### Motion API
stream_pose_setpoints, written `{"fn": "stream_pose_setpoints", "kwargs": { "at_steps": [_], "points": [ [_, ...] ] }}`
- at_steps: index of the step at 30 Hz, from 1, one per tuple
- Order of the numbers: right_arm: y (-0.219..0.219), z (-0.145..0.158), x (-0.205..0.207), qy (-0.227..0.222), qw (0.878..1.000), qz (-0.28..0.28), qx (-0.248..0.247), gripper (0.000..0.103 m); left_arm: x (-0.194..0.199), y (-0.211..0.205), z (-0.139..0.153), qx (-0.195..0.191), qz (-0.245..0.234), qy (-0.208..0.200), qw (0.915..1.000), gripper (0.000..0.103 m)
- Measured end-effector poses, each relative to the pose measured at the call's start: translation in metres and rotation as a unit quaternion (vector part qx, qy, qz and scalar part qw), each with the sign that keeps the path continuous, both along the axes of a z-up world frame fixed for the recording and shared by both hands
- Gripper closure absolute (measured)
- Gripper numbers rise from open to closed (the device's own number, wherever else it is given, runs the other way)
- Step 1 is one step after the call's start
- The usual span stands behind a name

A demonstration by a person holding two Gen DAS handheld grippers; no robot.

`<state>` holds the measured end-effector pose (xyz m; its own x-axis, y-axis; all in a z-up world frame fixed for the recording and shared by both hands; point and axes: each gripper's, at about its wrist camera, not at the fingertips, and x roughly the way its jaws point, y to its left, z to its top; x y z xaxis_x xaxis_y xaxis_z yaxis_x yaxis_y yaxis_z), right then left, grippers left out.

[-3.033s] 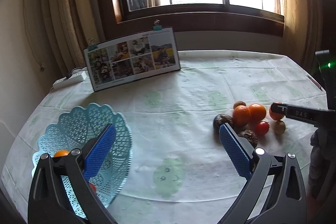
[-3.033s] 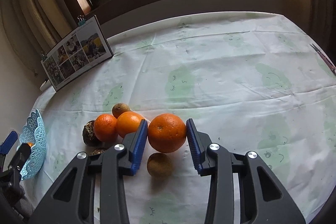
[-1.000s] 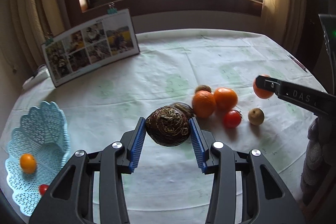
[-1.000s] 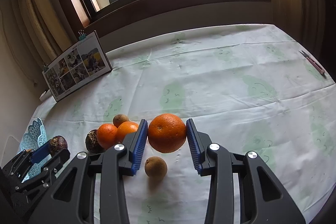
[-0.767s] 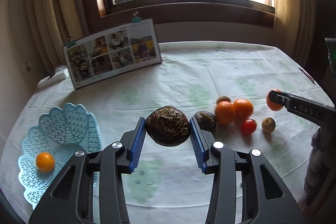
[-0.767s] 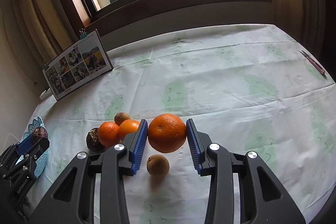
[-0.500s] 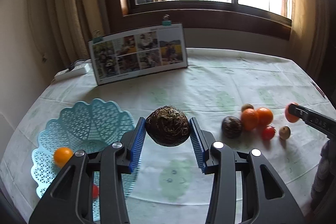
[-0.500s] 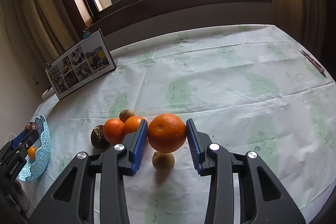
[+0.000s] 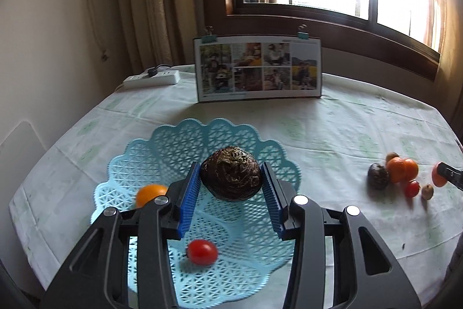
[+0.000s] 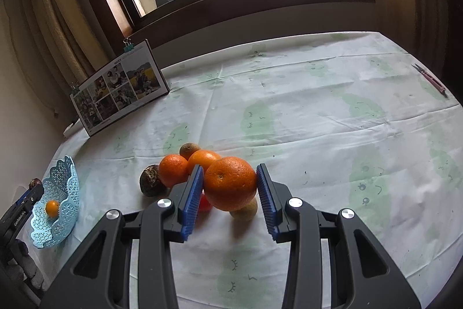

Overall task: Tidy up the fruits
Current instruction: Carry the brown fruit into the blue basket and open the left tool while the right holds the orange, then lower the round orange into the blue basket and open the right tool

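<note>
My left gripper [image 9: 231, 188] is shut on a dark brown wrinkled fruit [image 9: 230, 177], held over the light blue lattice basket [image 9: 162, 152]. Inside the basket lie a small orange [image 9: 150, 193] and a cherry tomato [image 9: 202, 252]. My right gripper [image 10: 228, 193] is shut on a large orange [image 10: 230, 183], held just above the fruit pile. That pile holds two oranges [image 10: 173, 170], a dark brown fruit [image 10: 150, 176], a kiwi [image 10: 188, 150], a red tomato [image 10: 204, 203] and a tan round fruit [image 10: 246, 211], the last two partly hidden. The basket [image 10: 58, 210] shows far left in the right wrist view.
A photo calendar [image 9: 258, 68] held by binder clips stands at the table's back. A white power strip [image 9: 151, 78] lies back left. Small scissors [image 10: 431, 78] lie near the right edge. A pale patterned cloth [image 10: 318, 112] covers the round table.
My left gripper carried the dark brown fruit leftward from the pile to over the basket. My right gripper kept its hold on the large orange and shifted slightly left above the pile.
</note>
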<state>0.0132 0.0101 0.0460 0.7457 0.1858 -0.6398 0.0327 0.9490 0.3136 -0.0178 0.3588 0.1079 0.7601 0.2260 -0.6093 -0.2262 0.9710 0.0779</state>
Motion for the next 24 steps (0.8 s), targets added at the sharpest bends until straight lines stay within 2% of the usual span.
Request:
{"fn": "stream_pose_setpoints", "kwargs": {
  "at_steps": [6, 7, 9, 11, 16, 24],
  "points": [
    [0.026, 0.010, -0.004, -0.008, 1.000, 0.025, -0.003, 0.065, -0.009, 0.019, -0.004, -0.007, 0.018, -0.001, 0.9998, 0.057],
    [0.031, 0.012, -0.004, -0.010, 0.999, 0.030, -0.003, 0.065, -0.009, 0.022, -0.004, -0.008, 0.022, -0.005, 0.9997, 0.052],
    [0.043, 0.017, -0.004, -0.015, 0.999, 0.042, -0.006, 0.065, -0.013, 0.027, -0.002, -0.011, 0.033, -0.014, 0.9993, 0.019],
    [0.055, 0.022, -0.005, -0.019, 0.998, 0.055, -0.008, 0.065, -0.021, 0.031, 0.002, -0.002, 0.048, -0.038, 0.9981, 0.016],
    [0.090, 0.034, -0.005, -0.029, 0.995, 0.093, -0.012, 0.065, -0.034, 0.041, 0.010, 0.021, 0.066, -0.061, 0.9957, 0.008],
    [0.158, 0.043, -0.003, -0.031, 0.985, 0.169, -0.009, 0.065, -0.046, 0.066, 0.009, 0.013, 0.089, -0.064, 0.9939, 0.006]
  ]
}}
